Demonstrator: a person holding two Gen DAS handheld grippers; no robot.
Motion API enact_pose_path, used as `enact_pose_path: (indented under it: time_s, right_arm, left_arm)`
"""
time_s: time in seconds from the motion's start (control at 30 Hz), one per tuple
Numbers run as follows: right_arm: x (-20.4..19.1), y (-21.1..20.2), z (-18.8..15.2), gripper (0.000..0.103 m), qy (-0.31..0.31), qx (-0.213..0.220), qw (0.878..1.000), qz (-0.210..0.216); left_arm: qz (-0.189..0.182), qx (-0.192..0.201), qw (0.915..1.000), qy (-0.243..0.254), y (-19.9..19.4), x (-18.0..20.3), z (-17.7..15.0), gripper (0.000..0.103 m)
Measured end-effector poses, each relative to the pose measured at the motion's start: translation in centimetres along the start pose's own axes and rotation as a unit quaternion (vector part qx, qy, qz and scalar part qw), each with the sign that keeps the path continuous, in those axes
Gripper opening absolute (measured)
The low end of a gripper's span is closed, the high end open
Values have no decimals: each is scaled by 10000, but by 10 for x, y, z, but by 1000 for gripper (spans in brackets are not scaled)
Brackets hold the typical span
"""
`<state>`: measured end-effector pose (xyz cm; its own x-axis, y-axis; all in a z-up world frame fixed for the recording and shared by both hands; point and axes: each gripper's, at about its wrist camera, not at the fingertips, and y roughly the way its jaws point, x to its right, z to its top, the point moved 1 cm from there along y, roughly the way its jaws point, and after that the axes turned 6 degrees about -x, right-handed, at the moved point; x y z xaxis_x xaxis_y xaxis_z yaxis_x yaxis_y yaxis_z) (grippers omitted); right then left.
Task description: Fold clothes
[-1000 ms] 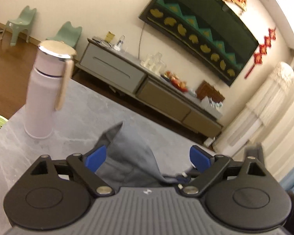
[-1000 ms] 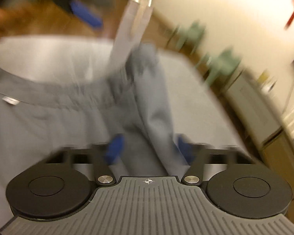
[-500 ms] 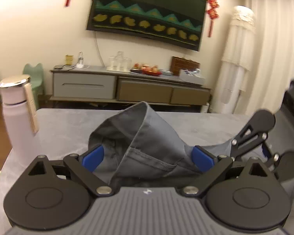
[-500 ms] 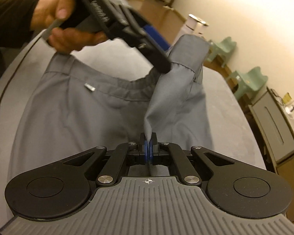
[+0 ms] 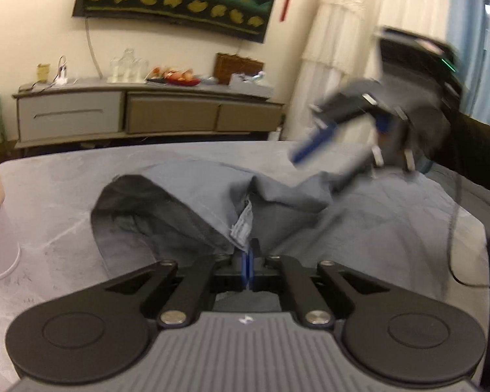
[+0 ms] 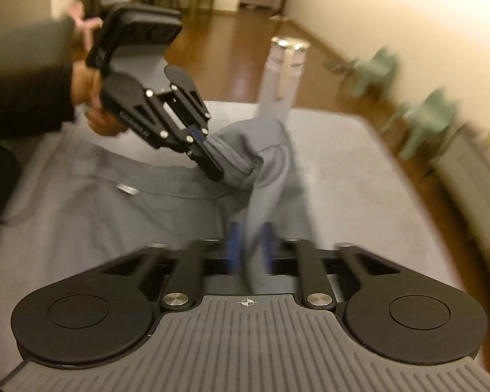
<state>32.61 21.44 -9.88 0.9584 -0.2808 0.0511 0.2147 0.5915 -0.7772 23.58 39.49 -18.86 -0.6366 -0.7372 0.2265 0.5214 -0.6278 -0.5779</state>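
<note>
Grey trousers [image 5: 359, 215] lie spread on the grey table [image 5: 49, 196], with one part bunched up into a raised fold [image 5: 192, 192]. My left gripper [image 5: 247, 261] is shut on a seam of that fold, beside a white label. In the right wrist view the left gripper [image 6: 212, 163] pinches the raised fabric [image 6: 264, 150] above the waistband [image 6: 153, 183]. My right gripper [image 6: 250, 248] is blurred, its blue pads stand apart, and a strip of the cloth runs between them. In the left wrist view the right gripper [image 5: 339, 137] is a blur above the cloth.
A pale pink bottle [image 6: 282, 75] with a metal cap stands at the table's far end, close to the raised fabric. A person's hand [image 6: 91, 98] holds the left gripper. A sideboard [image 5: 147, 111] and green chairs [image 6: 431, 121] line the wall. A cable [image 5: 454, 228] hangs at the right.
My left gripper, open half a second ago, has shut on the raised fold. My right gripper, shut on the cloth then, now has its pads apart and is moving.
</note>
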Motion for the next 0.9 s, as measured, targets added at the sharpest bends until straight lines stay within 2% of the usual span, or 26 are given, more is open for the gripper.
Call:
enact_pose_path:
  time_s: [0.07, 0.1, 0.13, 0.17, 0.2, 0.23, 0.27, 0.3, 0.37, 0.4, 0.47, 0.53, 0.57, 0.63, 0.67, 0.7, 0.77, 0.83, 0.9]
  right_arm:
    - [23, -14, 10, 52, 537, 462, 9960, 550]
    - [38, -21, 15, 52, 885, 766, 9898, 812]
    - [53, -23, 22, 52, 1265, 1012, 9828, 891]
    - [64, -12, 31, 52, 1517, 956, 9806, 794]
    - [73, 3, 40, 49, 1688, 753, 9806, 654]
    - [76, 27, 49, 38, 1695, 367, 9827, 655]
    - [75, 56, 58, 34, 1611, -118, 9841, 733]
    - [74, 85, 67, 32, 1524, -603, 9832, 808]
    - [57, 139, 79, 29, 1091, -1462, 9808, 694]
    - [48, 166, 84, 25, 845, -1875, 9768, 606]
    - [38, 187, 92, 22, 567, -2202, 9726, 491]
    - [42, 176, 98, 23, 496, -2163, 9740, 446]
    - [47, 163, 100, 25, 529, -2016, 9773, 378]
    - [66, 122, 96, 42, 819, -1574, 9841, 3]
    - [74, 100, 90, 43, 979, -1359, 9858, -149]
    - [79, 77, 79, 44, 1122, -1162, 9866, -247]
    - [83, 41, 43, 53, 1344, -966, 9853, -434]
    - [86, 9, 2, 57, 1572, -849, 9822, -586]
    - [89, -12, -42, 57, 1884, -819, 9762, -692]
  left_arm:
    - [-43, 114, 9999, -14, -6, 3, -1, 1]
    - [-65, 172, 9998, -21, -9, 4, -2, 1]
    - [-86, 229, 9997, -28, -12, 6, -2, 1]
    - [-108, 286, 9995, -36, -15, 7, -3, 1]
    - [-129, 343, 9993, -43, -18, 8, -3, 1]
    - [-151, 401, 9991, -50, -21, 10, -4, 1]
    - [-172, 458, 9988, -57, -24, 11, -4, 2]
    - [-194, 515, 9985, -64, -27, 12, -5, 2]
    - [-237, 629, 9977, -78, -33, 15, -6, 3]
    - [-110, 592, 9980, -198, -30, 10, -7, 3]
    - [-45, 668, 9971, -371, -31, 4, -10, 3]
    - [13, 749, 9957, -542, -32, -2, -13, 7]
    - [207, 784, 9950, -578, -33, -4, -12, 8]
    - [615, 851, 9924, -643, -35, -7, -10, 16]
    - [819, 884, 9904, -675, -35, -9, -9, 21]
    - [1105, 897, 9873, -711, -34, -11, -8, 25]
    - [1598, 860, 9808, -718, -31, -12, -5, 41]
    - [1989, 755, 9749, -652, -27, -10, -3, 43]
    - [1985, 745, 9767, -330, -30, -3, -1, 50]
